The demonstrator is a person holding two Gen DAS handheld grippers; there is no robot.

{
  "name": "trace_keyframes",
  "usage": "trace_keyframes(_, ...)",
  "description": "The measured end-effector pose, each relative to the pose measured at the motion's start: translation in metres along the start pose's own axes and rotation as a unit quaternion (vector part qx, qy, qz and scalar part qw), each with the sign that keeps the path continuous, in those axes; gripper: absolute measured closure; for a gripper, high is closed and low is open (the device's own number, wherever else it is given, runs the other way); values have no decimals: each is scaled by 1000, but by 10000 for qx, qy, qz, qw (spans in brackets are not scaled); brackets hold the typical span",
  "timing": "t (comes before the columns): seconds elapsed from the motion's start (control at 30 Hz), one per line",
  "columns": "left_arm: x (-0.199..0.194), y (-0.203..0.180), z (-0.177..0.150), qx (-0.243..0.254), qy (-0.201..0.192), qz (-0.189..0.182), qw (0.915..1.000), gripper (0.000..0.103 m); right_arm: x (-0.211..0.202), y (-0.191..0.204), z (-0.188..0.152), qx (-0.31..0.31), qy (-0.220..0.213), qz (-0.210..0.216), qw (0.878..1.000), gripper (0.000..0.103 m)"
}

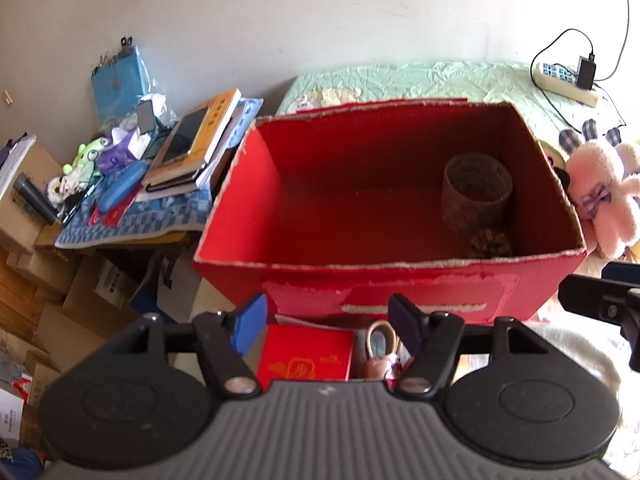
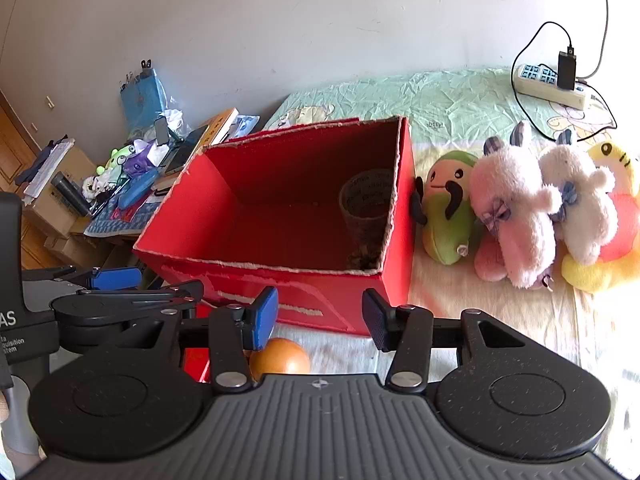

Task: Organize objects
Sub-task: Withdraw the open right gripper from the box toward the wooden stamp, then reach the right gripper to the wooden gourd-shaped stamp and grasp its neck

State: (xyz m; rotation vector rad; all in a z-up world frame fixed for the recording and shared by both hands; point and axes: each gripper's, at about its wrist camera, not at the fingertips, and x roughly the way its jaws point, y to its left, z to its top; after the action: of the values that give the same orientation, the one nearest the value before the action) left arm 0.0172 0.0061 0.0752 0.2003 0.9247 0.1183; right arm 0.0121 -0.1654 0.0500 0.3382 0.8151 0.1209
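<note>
The open red box [image 1: 280,200] sits on a bed with a pale green sheet [image 2: 452,100], holding a tape roll [image 1: 476,190] and a pinecone [image 1: 490,244] in its right-hand end. Just before the box, the left gripper [image 1: 328,326] hangs spread over a small red case [image 1: 306,360], and the right gripper [image 2: 320,320] hangs spread beside an orange ball [image 2: 282,356]. Right of the box lie plush toys [image 2: 516,208] and a power strip [image 2: 552,86]; left of it stand a cluttered table [image 1: 132,224] and cardboard cartons [image 1: 52,280] under a white wall [image 2: 280,32].
</note>
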Motion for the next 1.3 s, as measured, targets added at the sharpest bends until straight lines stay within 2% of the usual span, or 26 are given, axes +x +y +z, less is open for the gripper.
trace_keyframes(0.17,2,-3,-10,-40,149,1,9999,32,8,-7,-10,83,255,118,9996,53)
trace_keyframes(0.47,9,-1,-36,-75,407,-309,9987,32,27,-18,-28,372,785,409,9954,53)
trace_keyframes(0.77,22,-12,-47,-4,689,-300,9972,32,41,-17,-36,542,1175,622,9896,53)
trace_keyframes(1.3,34,-14,-50,195,873,-388,9952,25,58,-14,-35,693,1401,740,9849,53)
